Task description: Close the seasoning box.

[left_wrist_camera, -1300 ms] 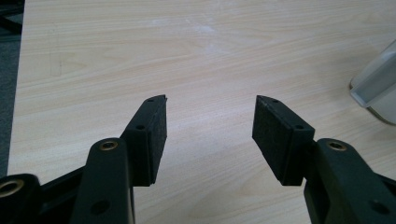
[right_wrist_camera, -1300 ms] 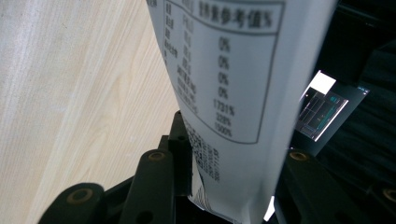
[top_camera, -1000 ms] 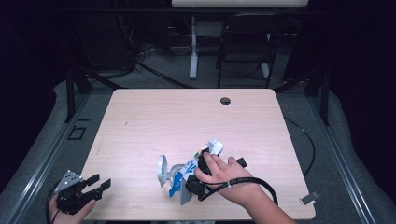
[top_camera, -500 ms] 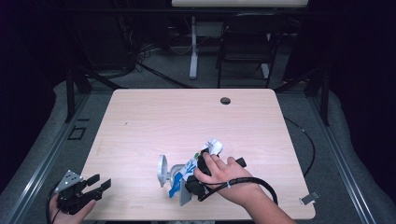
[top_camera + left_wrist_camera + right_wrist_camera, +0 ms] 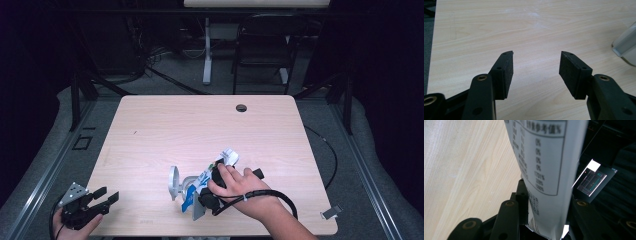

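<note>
The right hand-held gripper (image 5: 207, 192) already pinches the white printed packet (image 5: 546, 165) low over the near part of the tabletop (image 5: 165, 125), beside a small metal stand (image 5: 175, 182), while the left hand-held gripper (image 5: 535, 68) waits spread and empty, so placing the packet is probably left.

High view: fixed overhead, person's side, looking forward and down across the whole pale wooden table (image 5: 165, 130). Left gripper view: low, close, along its own black jaws over bare tabletop (image 5: 499, 30). Right gripper view: very close on a white printed packet (image 5: 546, 170). All three share the tabletop.
</note>
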Available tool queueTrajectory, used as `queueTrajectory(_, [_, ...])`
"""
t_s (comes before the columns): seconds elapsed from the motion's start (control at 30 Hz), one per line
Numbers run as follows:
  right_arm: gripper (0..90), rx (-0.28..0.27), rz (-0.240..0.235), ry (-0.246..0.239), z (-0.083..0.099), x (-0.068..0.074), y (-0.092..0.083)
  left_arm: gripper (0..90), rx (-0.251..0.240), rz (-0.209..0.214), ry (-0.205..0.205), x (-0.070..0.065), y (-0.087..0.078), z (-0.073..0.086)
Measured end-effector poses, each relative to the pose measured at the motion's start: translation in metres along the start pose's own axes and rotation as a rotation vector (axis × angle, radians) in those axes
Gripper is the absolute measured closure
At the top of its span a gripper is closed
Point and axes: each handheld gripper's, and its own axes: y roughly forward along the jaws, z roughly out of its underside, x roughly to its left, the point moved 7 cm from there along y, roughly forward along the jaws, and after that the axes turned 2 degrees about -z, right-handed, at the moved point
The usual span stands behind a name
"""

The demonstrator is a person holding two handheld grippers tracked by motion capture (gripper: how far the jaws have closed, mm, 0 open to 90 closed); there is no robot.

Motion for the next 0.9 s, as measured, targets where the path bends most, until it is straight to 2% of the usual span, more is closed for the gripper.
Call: queueTrajectory(0.9, [71.4,0.007,0.001,-0.002,-0.0001,-0.0001,0.0002,45.5,-0.002,-0.003,-0.004,0.0009,0.0003,0.0004])
